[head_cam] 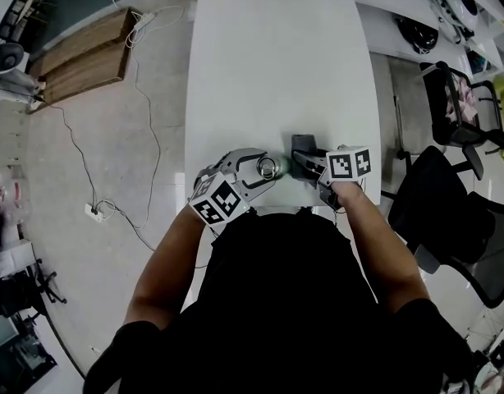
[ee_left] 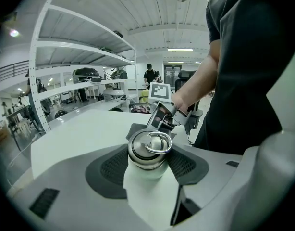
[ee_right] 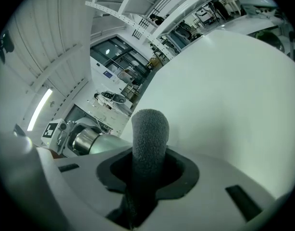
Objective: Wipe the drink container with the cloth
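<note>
The drink bottle (ee_left: pixel 150 191) has a pale body and a steel lid (ee_left: pixel 148 148) with a ring handle. It lies near the front edge of the white table (head_cam: pixel 277 72). My left gripper (head_cam: pixel 263 172) is shut on it, with dark pads (ee_left: pixel 109 167) at both sides of its neck. My right gripper (head_cam: pixel 308 166) is shut on a dark grey cloth (ee_right: pixel 150 138), which stands up between its jaws. In the head view the cloth (head_cam: pixel 302 148) is just to the right of the lid (head_cam: pixel 269 168). The right gripper view shows the bottle (ee_right: pixel 92 141) close at its left.
Black office chairs (head_cam: pixel 453 212) stand to the right of the table. On the floor to the left are wooden boards (head_cam: pixel 84 56) and a cable with a power strip (head_cam: pixel 93 213). White shelving (ee_left: pixel 80 57) stands in the background of the left gripper view.
</note>
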